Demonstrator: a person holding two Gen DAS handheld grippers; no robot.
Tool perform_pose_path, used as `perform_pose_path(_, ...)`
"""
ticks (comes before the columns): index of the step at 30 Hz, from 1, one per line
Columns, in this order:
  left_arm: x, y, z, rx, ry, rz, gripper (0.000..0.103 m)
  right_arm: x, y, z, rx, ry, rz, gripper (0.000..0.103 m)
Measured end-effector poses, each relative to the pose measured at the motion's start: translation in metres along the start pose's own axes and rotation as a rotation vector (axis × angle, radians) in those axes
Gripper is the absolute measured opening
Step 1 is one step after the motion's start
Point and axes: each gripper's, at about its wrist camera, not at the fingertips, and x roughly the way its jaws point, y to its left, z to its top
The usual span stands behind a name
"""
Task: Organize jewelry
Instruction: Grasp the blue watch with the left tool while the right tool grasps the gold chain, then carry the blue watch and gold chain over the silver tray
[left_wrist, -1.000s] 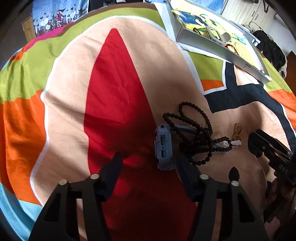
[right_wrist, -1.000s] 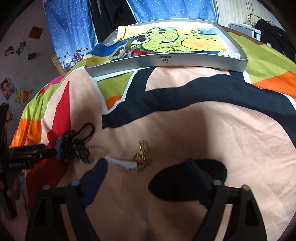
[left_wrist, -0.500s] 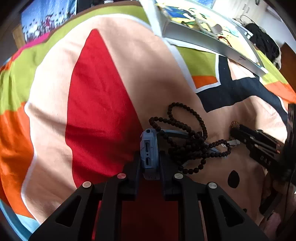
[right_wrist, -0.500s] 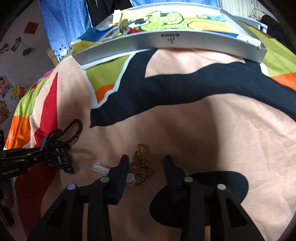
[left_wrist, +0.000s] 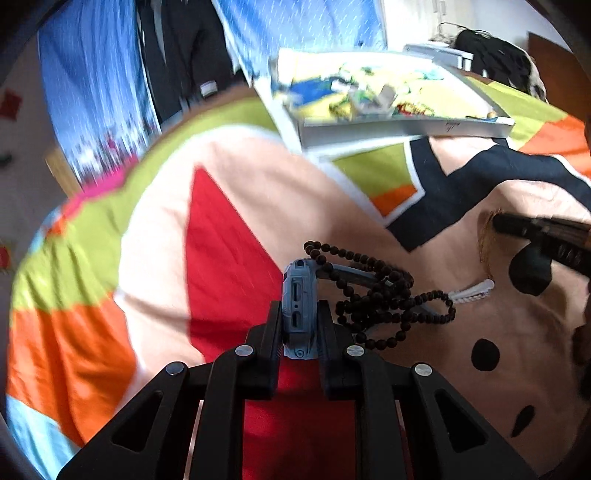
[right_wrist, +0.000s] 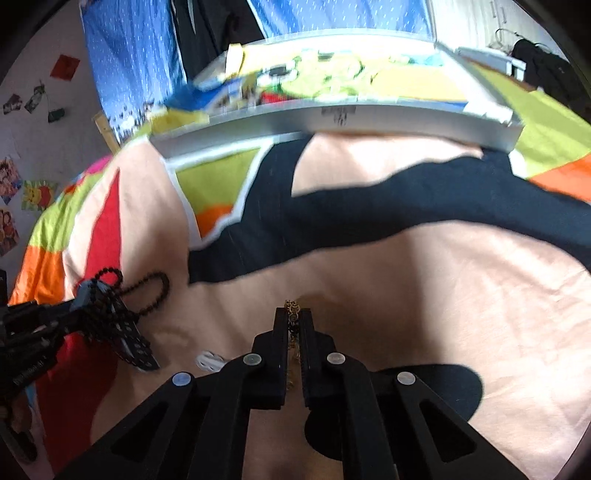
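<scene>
Both grippers have just been closing: left gripper (left_wrist: 299, 325) pinches the blue watch (left_wrist: 299, 310), black beads (left_wrist: 384, 295) draped beside its jaws; right gripper (right_wrist: 293, 328) nips the gold chain (right_wrist: 292, 314). Beads, seemingly tangled, may drag off.

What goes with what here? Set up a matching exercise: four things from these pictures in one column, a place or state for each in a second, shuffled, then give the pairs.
Things:
1. blue watch
2. gold chain
3. black bead necklace
4. white clip

Places or states:
A. lies loose on the bedspread, held by neither tongs
B. pinched in the right tongs
C. tangled over the watch strap
D. clamped in the left tongs

Pairs: 1-D, 2-B, 3-C, 4-A
</scene>
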Motion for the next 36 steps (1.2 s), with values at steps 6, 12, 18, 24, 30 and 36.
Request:
perform_pose_path(6, -0.019, -0.008, -0.003, 0.018, -0.104, -0.003, 0.014, -0.030, -0.005, 0.006, 0.033, -0.086, 0.022, 0.006)
perform_pose_path(12, -0.031, -0.009, 0.005, -0.029, -0.118, -0.062, 0.014, -0.058, -0.007, 0.012, 0.071, -0.156, 0.058, 0.006)
perform_pose_path(18, -0.051, -0.014, 0.017, -0.056, -0.120, -0.099, 0.014, -0.084, -0.007, 0.017, 0.093, -0.228, 0.095, 0.006)
perform_pose_path(24, -0.061, -0.035, 0.034, 0.051, -0.142, -0.043, 0.014, -0.105, -0.011, 0.022, 0.098, -0.296, 0.123, 0.006)
perform_pose_path(30, -0.061, -0.046, 0.051, 0.098, -0.152, -0.059, 0.014, -0.119, -0.022, 0.026, 0.125, -0.343, 0.137, 0.006)
perform_pose_path(36, -0.057, -0.058, 0.072, 0.050, -0.131, -0.133, 0.014, -0.131, -0.035, 0.033, 0.157, -0.388, 0.152, 0.006)
